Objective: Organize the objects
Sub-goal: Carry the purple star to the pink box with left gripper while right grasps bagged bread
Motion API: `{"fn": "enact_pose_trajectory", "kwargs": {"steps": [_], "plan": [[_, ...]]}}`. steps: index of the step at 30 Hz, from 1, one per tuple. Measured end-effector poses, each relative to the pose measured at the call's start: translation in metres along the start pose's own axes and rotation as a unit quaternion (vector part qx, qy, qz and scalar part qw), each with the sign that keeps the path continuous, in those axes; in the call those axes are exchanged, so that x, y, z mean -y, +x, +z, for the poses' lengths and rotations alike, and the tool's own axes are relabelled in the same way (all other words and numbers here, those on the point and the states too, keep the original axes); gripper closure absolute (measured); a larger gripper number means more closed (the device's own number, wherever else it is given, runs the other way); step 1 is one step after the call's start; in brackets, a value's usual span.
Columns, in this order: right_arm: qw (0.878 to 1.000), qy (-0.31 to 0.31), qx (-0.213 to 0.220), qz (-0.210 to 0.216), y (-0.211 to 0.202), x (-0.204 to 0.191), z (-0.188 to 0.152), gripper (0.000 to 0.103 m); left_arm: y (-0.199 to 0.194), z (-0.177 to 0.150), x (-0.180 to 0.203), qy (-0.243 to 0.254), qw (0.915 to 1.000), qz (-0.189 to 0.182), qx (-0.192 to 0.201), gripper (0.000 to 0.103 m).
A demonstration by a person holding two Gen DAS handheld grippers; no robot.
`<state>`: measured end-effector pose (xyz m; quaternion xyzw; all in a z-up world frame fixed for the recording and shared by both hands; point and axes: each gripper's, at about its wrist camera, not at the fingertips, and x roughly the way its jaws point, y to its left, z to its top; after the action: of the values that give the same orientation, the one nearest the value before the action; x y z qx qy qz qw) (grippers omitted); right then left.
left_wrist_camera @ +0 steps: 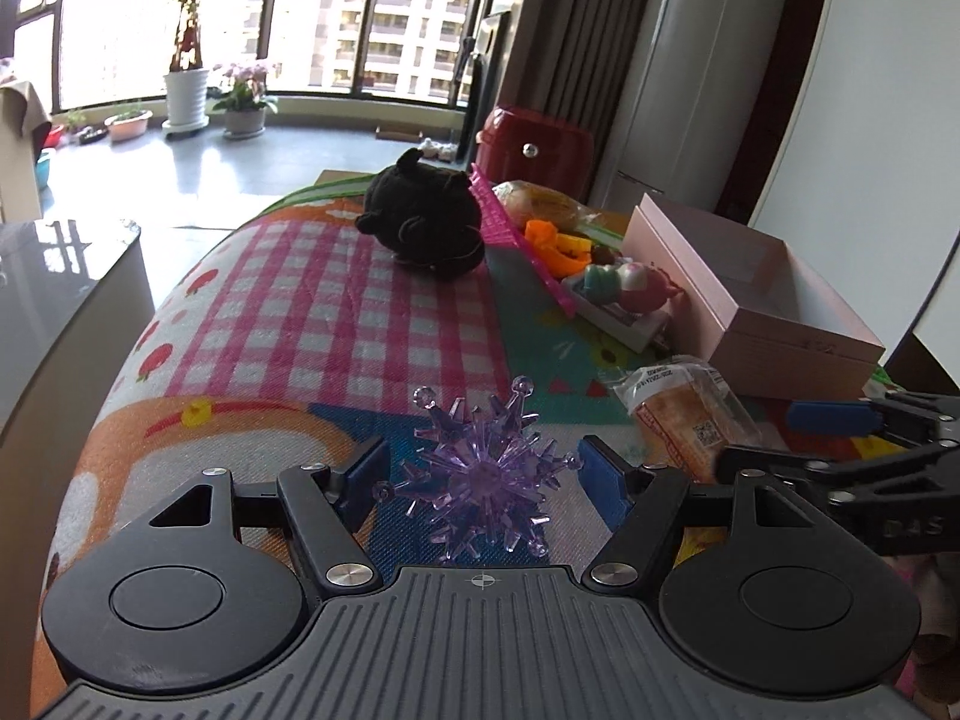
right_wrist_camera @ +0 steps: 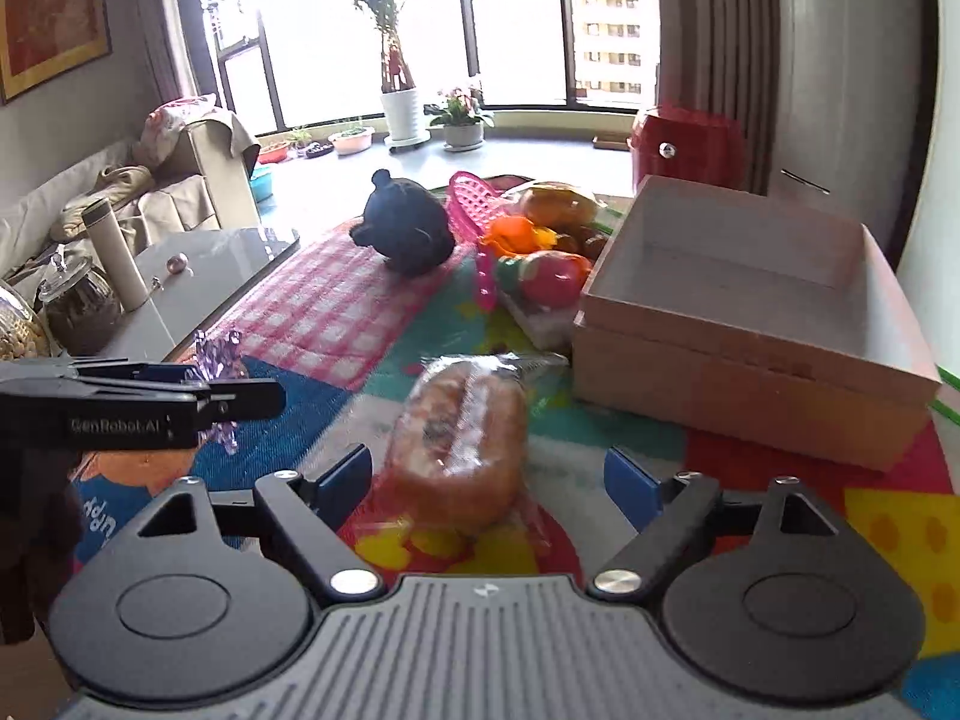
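A purple spiky crystal ornament (left_wrist_camera: 483, 471) lies on the colourful play mat (left_wrist_camera: 312, 324) between the open jaws of my left gripper (left_wrist_camera: 485, 477), whose blue pads stand close on both sides without clearly pressing it. It also shows in the right wrist view (right_wrist_camera: 217, 354) behind the left gripper's fingers. My right gripper (right_wrist_camera: 491, 477) is open around the near end of a wrapped bread loaf (right_wrist_camera: 462, 450), which also shows in the left wrist view (left_wrist_camera: 690, 414). An open, empty pink box (right_wrist_camera: 750, 324) stands to the right of the bread.
A black plush toy (left_wrist_camera: 423, 213) sits on the checked part of the mat. A pink basket (right_wrist_camera: 474, 210) with toy food and another bread lies by the box. A grey coffee table (right_wrist_camera: 198, 282) with jars stands left. A red stool (right_wrist_camera: 690, 144) stands behind.
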<state>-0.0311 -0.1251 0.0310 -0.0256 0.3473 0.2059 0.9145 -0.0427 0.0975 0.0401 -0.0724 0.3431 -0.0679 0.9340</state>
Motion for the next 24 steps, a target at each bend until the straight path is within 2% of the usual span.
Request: {"fn": "enact_pose_trajectory", "kwargs": {"steps": [3, 4, 5, 6, 10, 13, 17, 19, 21, 24], "plan": [[1.0, -0.017, -0.022, -0.01, 0.039, -0.013, 0.008, 0.019, -0.008, -0.004, 0.0, 0.004, 0.9999, 0.011, -0.003, 0.029], [0.999, -0.017, -0.037, -0.011, 0.051, -0.014, 0.008, 0.034, -0.012, -0.005, 0.0, 0.006, 0.9999, 0.013, -0.004, 0.029], [0.999, -0.014, -0.052, -0.009, 0.058, -0.015, 0.009, 0.039, -0.015, -0.006, 0.002, 0.009, 0.9998, 0.016, -0.006, 0.029], [0.999, -0.019, -0.043, -0.017, 0.055, -0.017, 0.008, 0.045, -0.017, -0.008, 0.003, 0.012, 0.9997, 0.018, -0.007, 0.029], [0.999, -0.027, -0.036, 0.016, 0.022, -0.015, 0.003, 0.047, -0.019, -0.01, 0.015, 0.022, 0.9996, 0.011, -0.017, 0.029], [0.999, -0.042, -0.01, 0.0, -0.016, -0.006, -0.006, 0.047, -0.018, -0.008, 0.034, 0.038, 0.999, -0.013, -0.019, 0.029], [0.999, -0.027, 0.023, -0.035, -0.063, 0.025, -0.017, 0.047, -0.017, 0.004, 0.071, 0.07, 0.9963, -0.049, -0.009, 0.028], [0.997, -0.016, 0.043, -0.062, -0.081, 0.041, -0.021, 0.047, -0.017, 0.025, 0.096, 0.091, 0.9934, -0.068, 0.018, 0.029], [0.995, -0.006, 0.059, -0.086, -0.093, 0.057, -0.025, 0.046, -0.015, 0.051, 0.121, 0.113, 0.9887, -0.078, 0.06, 0.029], [0.991, 0.02, 0.073, -0.106, -0.105, 0.081, -0.027, 0.046, 0.002, 0.092, 0.154, 0.114, 0.9815, -0.097, 0.12, 0.028]]}}
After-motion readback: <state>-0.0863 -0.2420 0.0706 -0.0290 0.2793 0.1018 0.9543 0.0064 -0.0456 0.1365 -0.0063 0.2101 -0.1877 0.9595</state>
